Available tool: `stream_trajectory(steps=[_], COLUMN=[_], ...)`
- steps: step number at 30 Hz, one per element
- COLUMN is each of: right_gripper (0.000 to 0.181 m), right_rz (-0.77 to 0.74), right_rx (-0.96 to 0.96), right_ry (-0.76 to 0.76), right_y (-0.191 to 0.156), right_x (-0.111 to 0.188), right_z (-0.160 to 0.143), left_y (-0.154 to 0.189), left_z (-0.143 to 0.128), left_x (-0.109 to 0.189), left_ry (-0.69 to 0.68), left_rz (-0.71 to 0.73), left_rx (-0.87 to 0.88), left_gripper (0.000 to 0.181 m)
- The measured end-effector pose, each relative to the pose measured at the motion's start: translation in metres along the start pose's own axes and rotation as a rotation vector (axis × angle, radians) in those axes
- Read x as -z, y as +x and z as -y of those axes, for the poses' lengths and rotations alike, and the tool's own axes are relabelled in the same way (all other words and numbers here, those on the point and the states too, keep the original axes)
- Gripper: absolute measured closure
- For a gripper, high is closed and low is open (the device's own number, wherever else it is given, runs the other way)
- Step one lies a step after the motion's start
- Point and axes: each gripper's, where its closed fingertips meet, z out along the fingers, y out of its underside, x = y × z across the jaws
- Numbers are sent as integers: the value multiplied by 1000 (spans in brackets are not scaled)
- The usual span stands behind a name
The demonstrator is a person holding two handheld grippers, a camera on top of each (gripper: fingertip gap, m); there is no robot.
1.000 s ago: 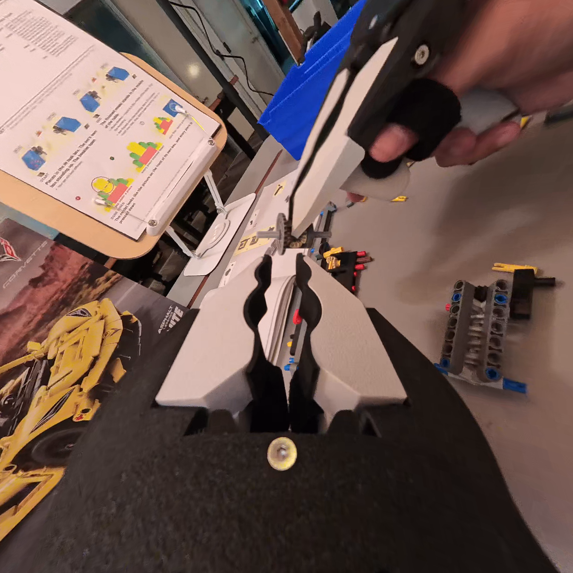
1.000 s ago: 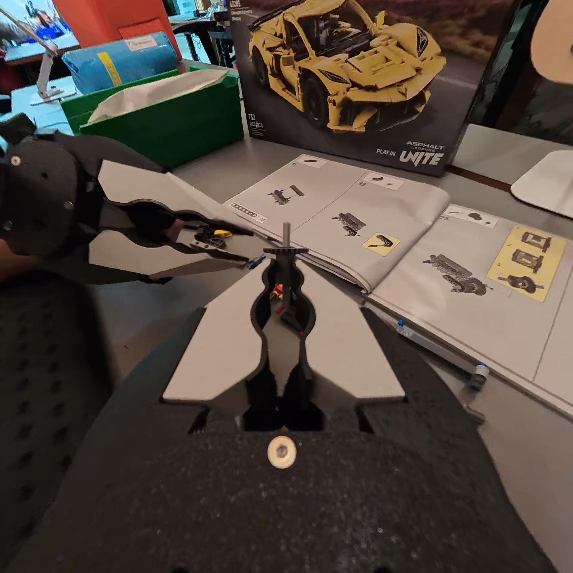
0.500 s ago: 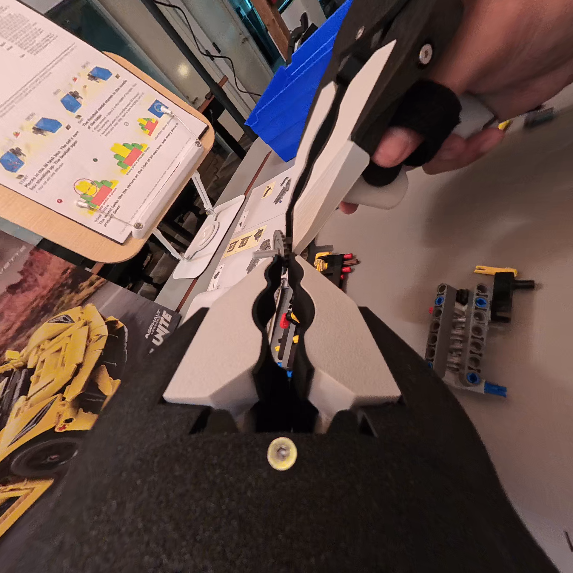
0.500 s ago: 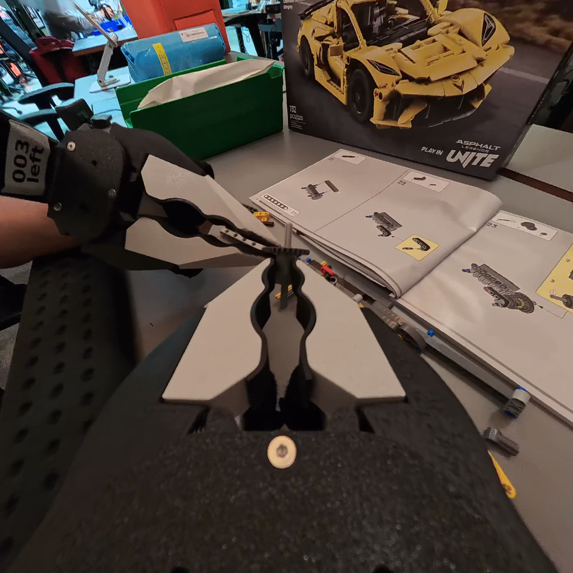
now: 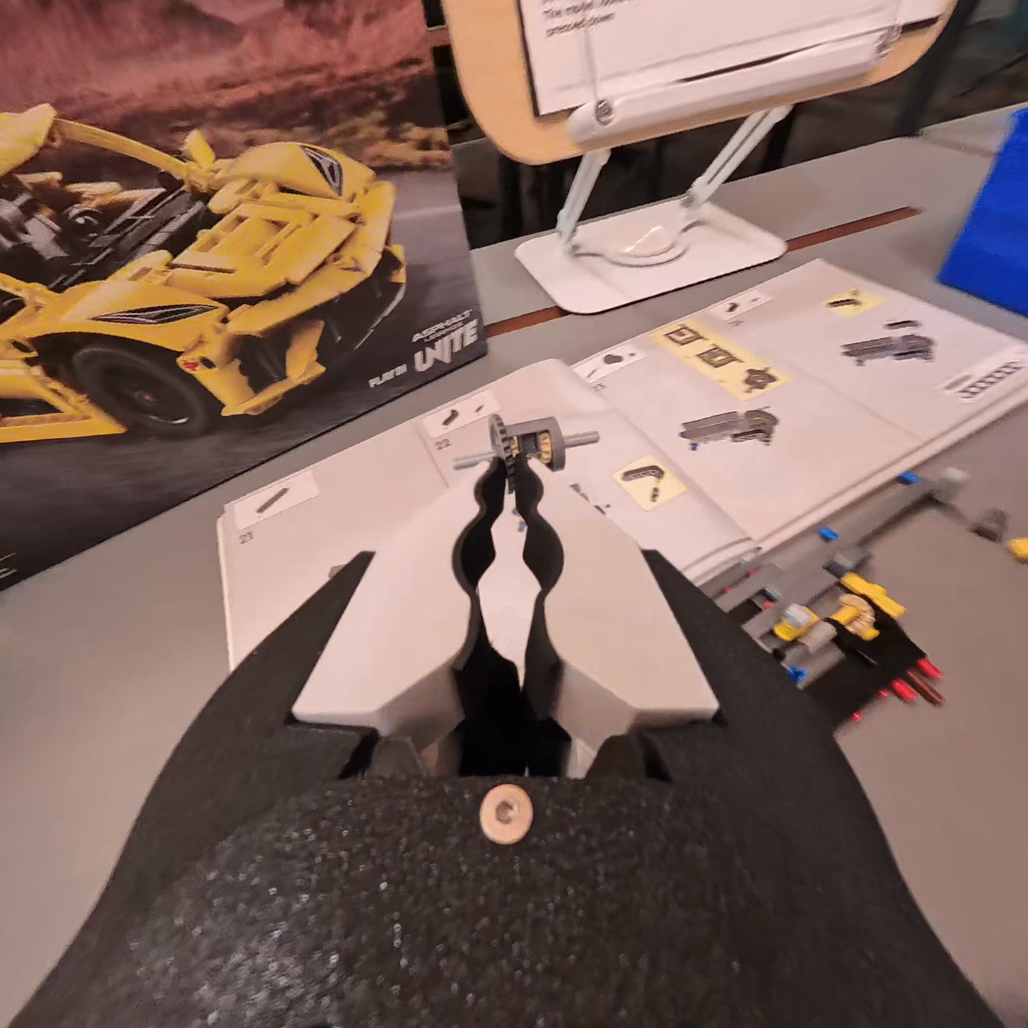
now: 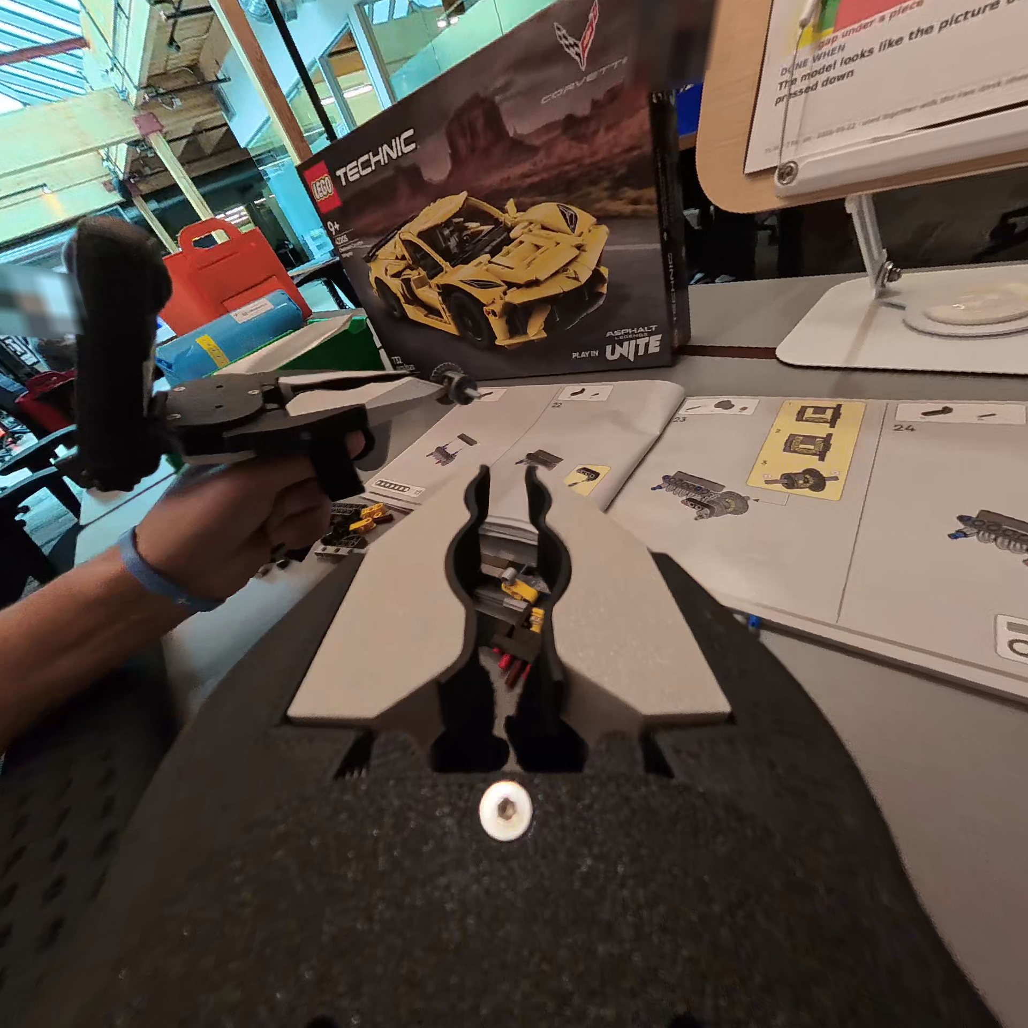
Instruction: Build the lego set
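While left fingers (image 5: 510, 473) pinch the gear axle assembly (image 5: 527, 442), right fingers (image 6: 507, 479) hang parted, empty; next, seat it into chassis (image 5: 823, 628) near right.

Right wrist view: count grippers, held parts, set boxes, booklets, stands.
Grippers: 2 (left gripper, right gripper)
Held gear assembly: 1
Set box: 1
Instruction booklet: 1
Document stand: 1
Total: 6

Grey gear assembly (image 5: 525, 442) with tan inner gears sits at the left gripper (image 5: 509, 473), whose fingers (image 5: 606, 606) are pale grey with black pads. Beyond it, the dark box (image 5: 222, 233) pictures a yellow car; right of it, the chassis piece (image 5: 845, 628) shows grey, black, yellow and red pins.
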Motion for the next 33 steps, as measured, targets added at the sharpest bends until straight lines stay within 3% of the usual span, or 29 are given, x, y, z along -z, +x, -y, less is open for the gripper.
stream_trajectory(steps=[6,12,16,21,29,33], right_gripper=[170,167,164,165,172,175], right_rz=[-1,-70,-45,-19,-67,-98], right_rx=[74,174,132,64,290,305], right_ry=[-53,-41,10,22,-50,-55], right_y=[-6,-1,-1,2,-11,-10], right_x=[-5,-7,-2,1,-6,-6], right_z=[-9,-6,4,7,-5,-6], left_y=[23,92,125,133,132,138], left_z=[2,25,30,29,27,26], left_x=[-7,17,25,28,36,40], left_ry=[-28,27,43,33,55,74], left_rz=[-4,-110,-170,-196,-152,-144], left_rx=[59,39,51,72,28,32], left_gripper=[179,179,179,179,179,179])
